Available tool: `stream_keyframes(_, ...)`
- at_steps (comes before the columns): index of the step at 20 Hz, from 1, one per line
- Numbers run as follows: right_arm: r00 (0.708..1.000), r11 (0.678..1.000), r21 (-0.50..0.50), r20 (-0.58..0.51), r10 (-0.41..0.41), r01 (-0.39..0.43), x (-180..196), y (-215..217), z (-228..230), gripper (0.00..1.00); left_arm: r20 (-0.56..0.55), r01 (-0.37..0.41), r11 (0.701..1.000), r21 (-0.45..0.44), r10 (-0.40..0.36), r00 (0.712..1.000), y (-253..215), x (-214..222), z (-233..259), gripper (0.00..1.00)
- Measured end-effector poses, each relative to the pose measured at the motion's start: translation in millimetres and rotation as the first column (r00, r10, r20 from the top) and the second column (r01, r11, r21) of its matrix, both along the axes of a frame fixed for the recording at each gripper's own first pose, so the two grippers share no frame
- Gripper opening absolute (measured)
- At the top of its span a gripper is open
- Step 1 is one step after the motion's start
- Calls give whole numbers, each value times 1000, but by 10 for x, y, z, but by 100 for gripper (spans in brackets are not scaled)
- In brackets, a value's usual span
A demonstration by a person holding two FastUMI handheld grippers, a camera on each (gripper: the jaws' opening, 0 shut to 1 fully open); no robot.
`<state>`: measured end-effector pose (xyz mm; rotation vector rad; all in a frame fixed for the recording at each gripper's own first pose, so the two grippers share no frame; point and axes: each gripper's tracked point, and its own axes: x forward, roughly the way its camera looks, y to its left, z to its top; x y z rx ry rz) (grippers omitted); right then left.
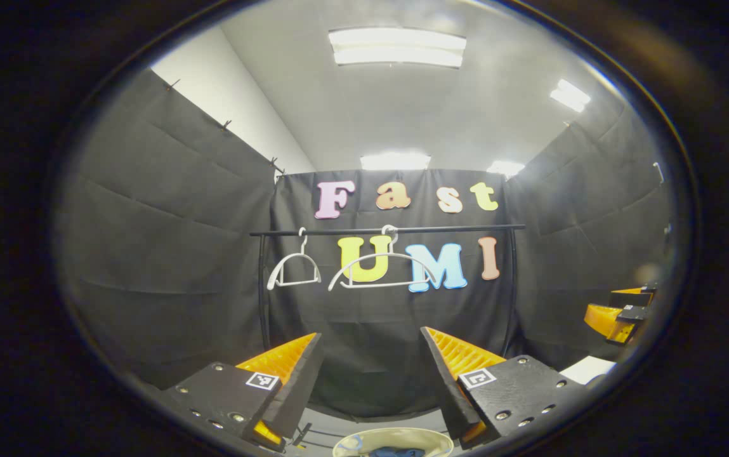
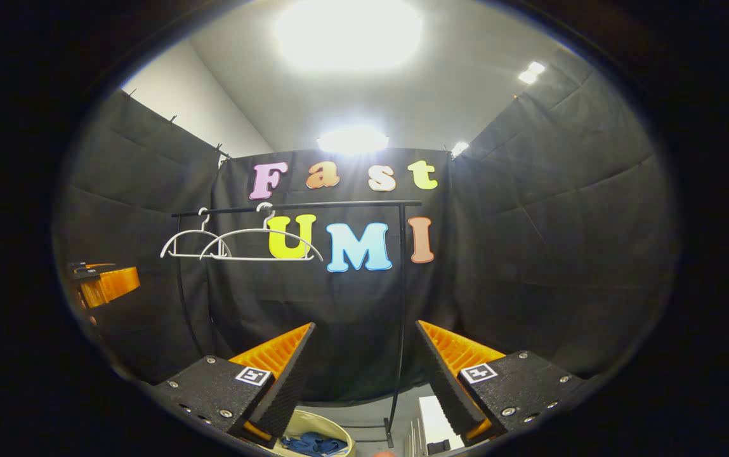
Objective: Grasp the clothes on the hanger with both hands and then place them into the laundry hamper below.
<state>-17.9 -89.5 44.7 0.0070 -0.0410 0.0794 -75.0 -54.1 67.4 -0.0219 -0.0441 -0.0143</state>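
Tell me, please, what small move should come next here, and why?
Probably none beyond drawing back. Both hangers on the rail are bare, blue clothes lie in the hamper below, and the left gripper and right gripper are open and hold nothing. The task looks finished.

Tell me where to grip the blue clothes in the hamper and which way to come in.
Grip the bunched top folds of the blue clothes, coming straight down through the hamper's open mouth; its rim walls them in on every side.
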Motion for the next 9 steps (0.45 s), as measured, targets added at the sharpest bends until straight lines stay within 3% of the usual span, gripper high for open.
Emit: stream_keyframes(9, 1000, 1000, -13, 27, 4, -3, -74, 14, 77, 93, 5, -19, 1000, -4, 19, 1000, 69, -115, 12, 87)
